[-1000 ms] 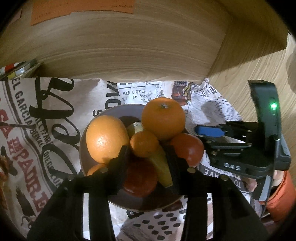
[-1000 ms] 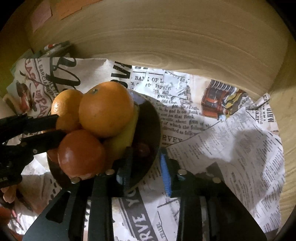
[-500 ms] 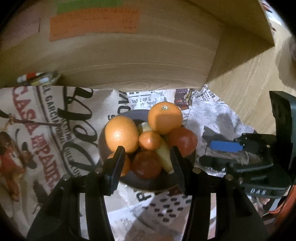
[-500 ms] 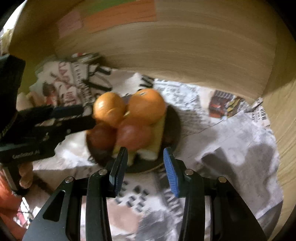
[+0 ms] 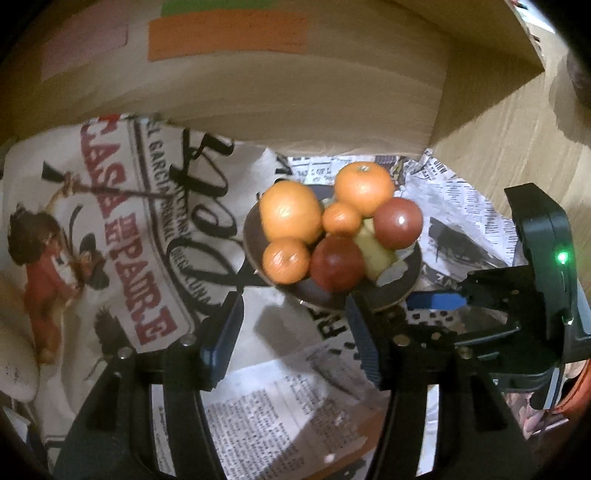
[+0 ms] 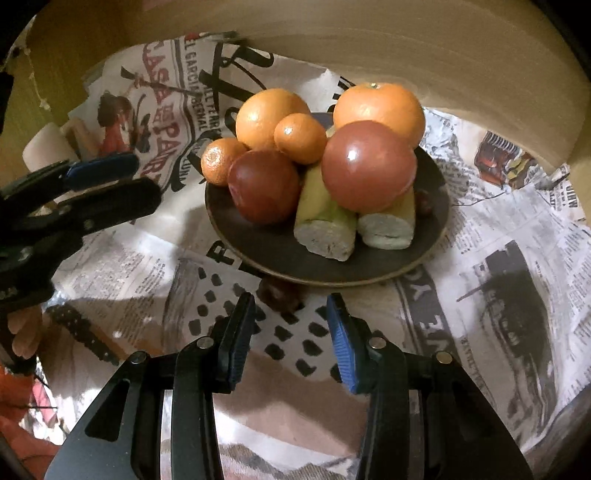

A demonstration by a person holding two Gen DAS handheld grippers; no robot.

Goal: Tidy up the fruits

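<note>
A dark round plate holds a pile of fruit: two big oranges, two small mandarins, two red apples and two cut banana pieces. My left gripper is open and empty, just in front of the plate; it also shows at the left of the right wrist view. My right gripper is open and empty, in front of the plate; it shows at the right of the left wrist view.
Newspaper sheets cover the surface. A small dark brown lump lies on the paper at the plate's front edge. A wooden wall with coloured paper notes stands behind. A pale cylinder sits at far left.
Both grippers have pulled back from the plate and opened wider. The fruit pile looks the same and sits farther from the fingers.
</note>
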